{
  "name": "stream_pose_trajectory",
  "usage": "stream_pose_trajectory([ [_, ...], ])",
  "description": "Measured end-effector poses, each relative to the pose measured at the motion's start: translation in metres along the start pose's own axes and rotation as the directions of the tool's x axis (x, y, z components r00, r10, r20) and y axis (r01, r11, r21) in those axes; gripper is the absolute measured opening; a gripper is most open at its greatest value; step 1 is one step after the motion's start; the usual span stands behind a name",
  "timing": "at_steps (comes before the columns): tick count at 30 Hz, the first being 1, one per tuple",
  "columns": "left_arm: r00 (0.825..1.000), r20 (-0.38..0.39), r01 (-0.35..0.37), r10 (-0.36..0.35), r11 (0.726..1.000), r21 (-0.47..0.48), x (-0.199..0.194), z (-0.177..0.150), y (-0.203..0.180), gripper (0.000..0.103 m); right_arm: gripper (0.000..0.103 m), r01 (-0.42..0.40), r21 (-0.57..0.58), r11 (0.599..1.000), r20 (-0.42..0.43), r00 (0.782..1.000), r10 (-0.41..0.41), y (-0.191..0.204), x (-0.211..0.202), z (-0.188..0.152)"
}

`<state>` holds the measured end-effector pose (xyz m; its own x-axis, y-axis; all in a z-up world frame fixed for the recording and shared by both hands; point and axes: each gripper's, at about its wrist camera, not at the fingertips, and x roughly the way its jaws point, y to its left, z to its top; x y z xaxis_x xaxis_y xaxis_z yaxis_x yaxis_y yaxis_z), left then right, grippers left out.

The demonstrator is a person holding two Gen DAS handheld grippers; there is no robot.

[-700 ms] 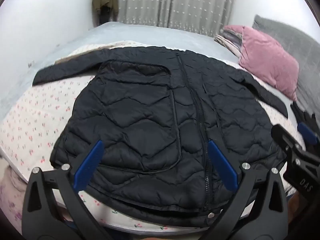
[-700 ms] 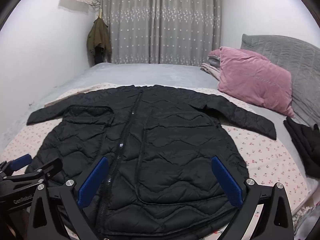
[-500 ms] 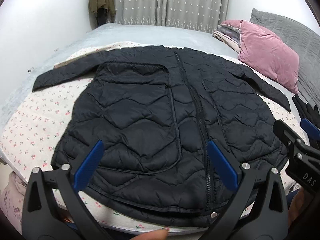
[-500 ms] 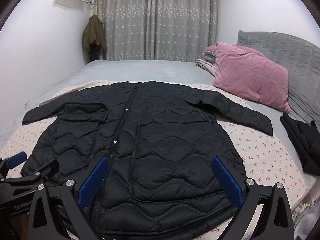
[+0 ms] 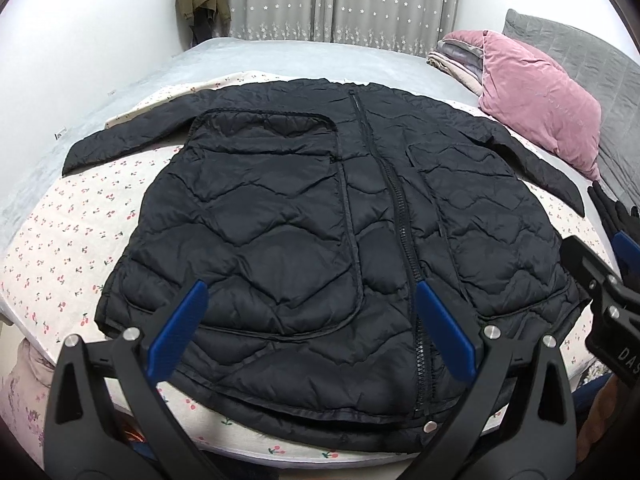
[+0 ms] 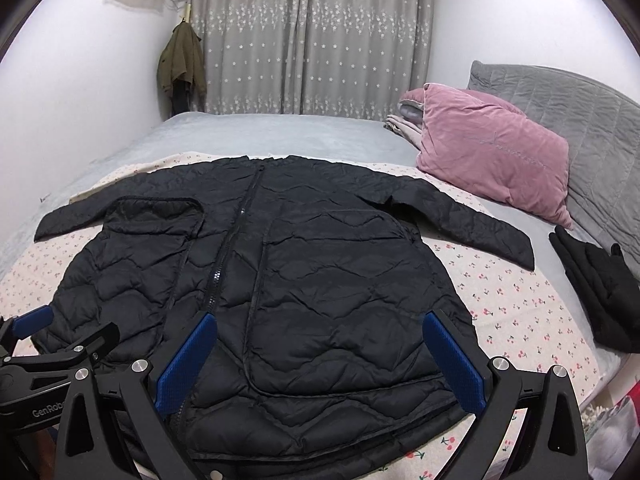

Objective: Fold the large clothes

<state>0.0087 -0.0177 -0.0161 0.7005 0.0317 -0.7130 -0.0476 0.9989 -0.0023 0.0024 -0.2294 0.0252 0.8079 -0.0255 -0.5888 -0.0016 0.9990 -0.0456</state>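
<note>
A black quilted jacket (image 5: 320,216) (image 6: 304,280) lies flat and face up on a bed, zipped, both sleeves spread outward, its hem toward me. My left gripper (image 5: 310,300) hovers open above the hem's left half with nothing between its blue pads. Over the hem's right half my right gripper (image 6: 320,332) hangs open and empty too. Each gripper shows at the edge of the other's view: the right gripper (image 5: 604,280) and the left gripper (image 6: 48,332).
The jacket rests on a cherry-print sheet (image 5: 60,232) (image 6: 516,304) over a grey bed cover (image 6: 272,132). A pink pillow (image 6: 492,156) and folded linens lie at the right. A dark folded garment (image 6: 596,284) sits beyond the right sleeve. Curtains and a hanging green coat (image 6: 182,64) stand behind.
Both views have pulled back and tipped upward a little, so the jacket sits lower and smaller in frame. Both grippers stay open; nothing was grasped.
</note>
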Motion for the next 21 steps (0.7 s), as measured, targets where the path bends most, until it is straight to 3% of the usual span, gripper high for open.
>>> stream_pose_trajectory([
  [8,1.0,0.006,-0.008,0.009,1.0,-0.028,-0.002,-0.001,0.016,0.103,0.103,0.019,-0.014,1.0,-0.026,0.999,-0.02,-0.001,0.005,-0.002],
  [21,0.999,0.016,-0.037,0.038,0.998,-0.051,-0.008,-0.007,0.055,0.103,0.103,0.032,-0.052,0.998,0.017,0.999,-0.031,-0.01,0.002,-0.009],
])
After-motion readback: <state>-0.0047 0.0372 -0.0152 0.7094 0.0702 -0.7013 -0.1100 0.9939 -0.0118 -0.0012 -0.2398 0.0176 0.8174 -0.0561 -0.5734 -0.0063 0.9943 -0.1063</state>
